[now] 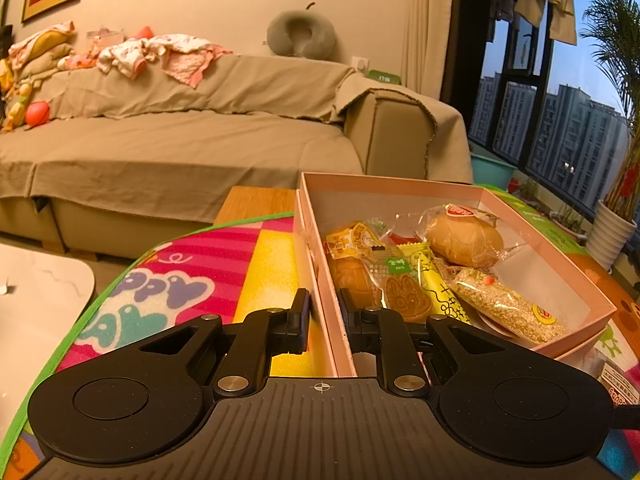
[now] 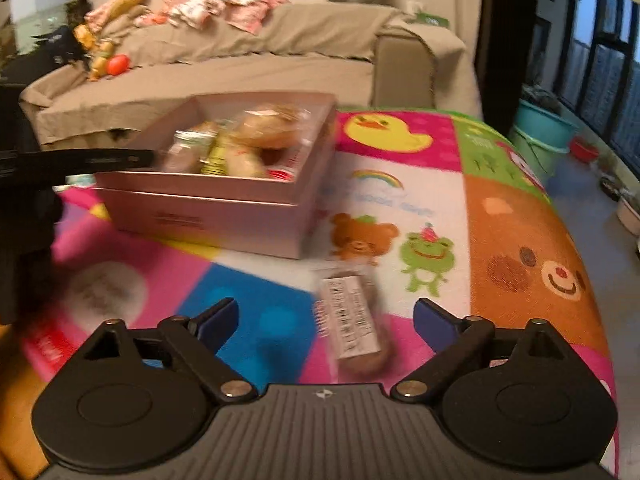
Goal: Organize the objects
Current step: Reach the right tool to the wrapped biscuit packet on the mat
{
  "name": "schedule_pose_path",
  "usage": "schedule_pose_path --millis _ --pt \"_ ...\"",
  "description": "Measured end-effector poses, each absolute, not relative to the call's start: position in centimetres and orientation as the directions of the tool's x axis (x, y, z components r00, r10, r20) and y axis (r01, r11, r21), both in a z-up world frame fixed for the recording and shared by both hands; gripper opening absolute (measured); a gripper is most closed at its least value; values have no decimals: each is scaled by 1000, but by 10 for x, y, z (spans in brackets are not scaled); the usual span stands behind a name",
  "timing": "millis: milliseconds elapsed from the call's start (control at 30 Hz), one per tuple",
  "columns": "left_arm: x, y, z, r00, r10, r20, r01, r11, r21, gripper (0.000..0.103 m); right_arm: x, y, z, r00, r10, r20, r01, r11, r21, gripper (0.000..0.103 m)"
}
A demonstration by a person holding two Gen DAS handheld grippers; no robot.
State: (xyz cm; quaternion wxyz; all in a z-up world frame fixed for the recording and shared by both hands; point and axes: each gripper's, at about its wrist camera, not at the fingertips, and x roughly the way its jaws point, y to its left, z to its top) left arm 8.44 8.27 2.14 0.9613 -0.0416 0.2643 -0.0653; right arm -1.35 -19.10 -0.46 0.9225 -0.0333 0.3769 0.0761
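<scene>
A pink cardboard box [image 1: 536, 240] sits on a colourful cartoon mat [image 1: 192, 280] and holds several wrapped snacks: a bun [image 1: 464, 240], a sesame bar [image 1: 508, 304], a yellow packet [image 1: 436, 288]. My left gripper [image 1: 324, 312] is shut on the box's left wall [image 1: 320, 280], one finger outside and one inside. In the right wrist view the box [image 2: 224, 208] lies ahead on the left. A wrapped brown snack with a white label [image 2: 352, 320] lies on the mat between the open fingers of my right gripper [image 2: 324, 316].
A beige covered sofa [image 1: 180, 136] with clothes and toys stands behind the table. A grey neck pillow [image 1: 302, 34] rests on its back. A teal basin [image 2: 544, 128] and windows are at the right. The mat's right edge [image 2: 592, 280] drops to the floor.
</scene>
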Motion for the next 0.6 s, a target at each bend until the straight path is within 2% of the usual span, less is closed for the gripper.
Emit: schedule_pose_path --millis 67,100,133,167,233,467,600 --pt "84 82 22 852 -148 -503 104 988 -115 17 -1 -194 -12 676 111 -729 -146 989 15 78" --pt "84 83 21 852 -148 -503 104 988 -115 17 1 -195 -18 657 116 -745 -139 990 31 78" --pt "84 83 21 851 -149 -503 104 988 -116 17 0 -193 -18 664 103 -740 -131 991 21 72" --pt "84 82 21 851 -148 -503 104 988 -115 17 -3 -187 -17 658 103 -746 -147 989 7 59" --pt "84 83 21 851 -149 -503 105 988 -116 17 -10 -177 -12 643 131 -754 -195 981 5 46" --pt "84 83 21 852 -149 -503 105 988 -115 17 -35 -155 5 559 175 -811 -283 959 12 37" --pt "84 83 21 851 -150 -503 105 988 -116 17 -50 -145 40 608 196 -770 -310 951 -2 35"
